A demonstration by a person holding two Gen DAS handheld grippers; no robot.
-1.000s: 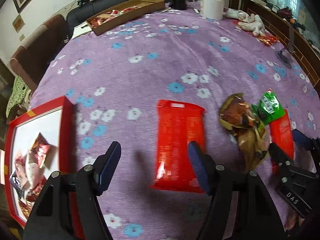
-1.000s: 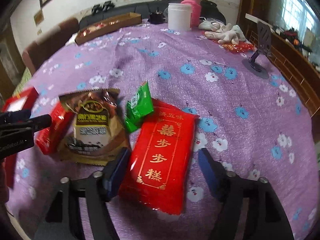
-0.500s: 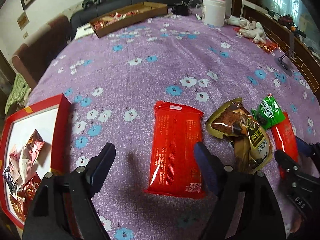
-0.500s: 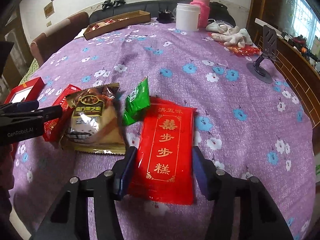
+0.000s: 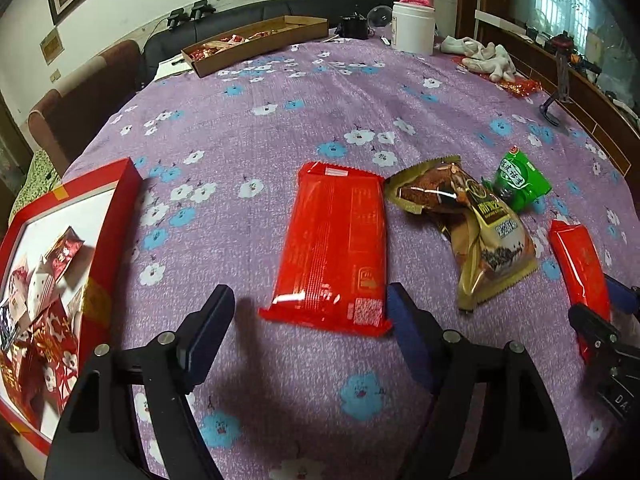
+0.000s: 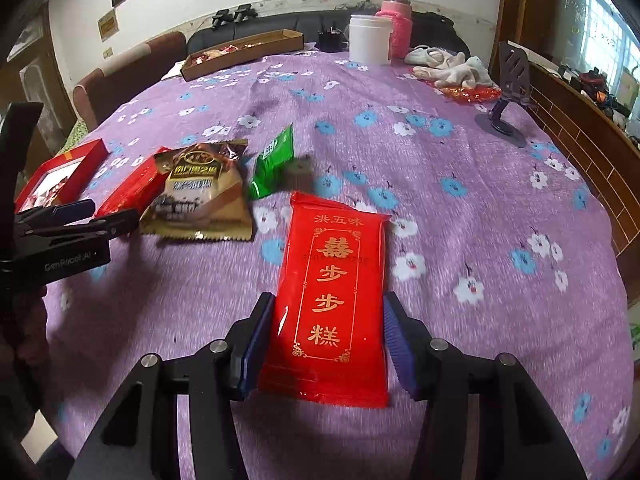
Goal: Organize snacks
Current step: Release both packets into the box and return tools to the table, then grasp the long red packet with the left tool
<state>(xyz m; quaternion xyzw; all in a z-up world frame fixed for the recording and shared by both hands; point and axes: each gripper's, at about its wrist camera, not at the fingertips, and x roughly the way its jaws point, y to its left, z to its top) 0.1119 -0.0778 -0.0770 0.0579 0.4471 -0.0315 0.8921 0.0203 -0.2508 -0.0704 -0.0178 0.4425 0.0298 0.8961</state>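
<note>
My right fingers (image 6: 326, 344) have drawn in from wide to about half and now clamp the long edges of the gold-lettered red pack (image 6: 332, 300), which lies flat on the tabletop (image 6: 460, 152). My left fingers (image 5: 308, 332) are closing, half open and empty; the plain red pack (image 5: 334, 246) lies just ahead, its near edge between the tips, untouched. The brown bag (image 5: 476, 232) and green packet (image 5: 518, 180) wait beside it. The red box (image 5: 120, 216) sits left, so lifting comes next, I judge.

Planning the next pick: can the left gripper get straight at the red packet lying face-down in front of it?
Probably yes. The red packet lies flat just ahead of the left gripper, whose jaws are closing; only bare tablecloth lies between them.
</note>
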